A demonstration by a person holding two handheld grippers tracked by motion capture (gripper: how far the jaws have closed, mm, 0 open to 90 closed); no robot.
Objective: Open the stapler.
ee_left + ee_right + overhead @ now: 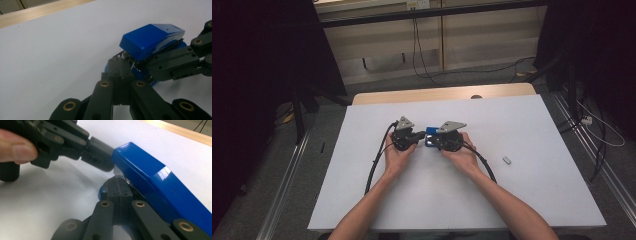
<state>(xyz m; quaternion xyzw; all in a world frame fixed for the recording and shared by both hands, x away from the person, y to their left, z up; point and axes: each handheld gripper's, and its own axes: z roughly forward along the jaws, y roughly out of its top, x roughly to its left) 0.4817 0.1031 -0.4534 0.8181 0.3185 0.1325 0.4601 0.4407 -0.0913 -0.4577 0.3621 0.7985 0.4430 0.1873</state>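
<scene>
Left tool [421, 134] and right tool [430, 142], jaws together.

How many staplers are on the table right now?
1. The blue stapler sits mid-table between the left gripper and the right gripper. A small grey object lies to its right, too small to identify.

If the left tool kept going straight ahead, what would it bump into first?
The blue stapler. The left tool, shut, already points at its front end, seemingly touching it, with the right tool just behind.
</scene>
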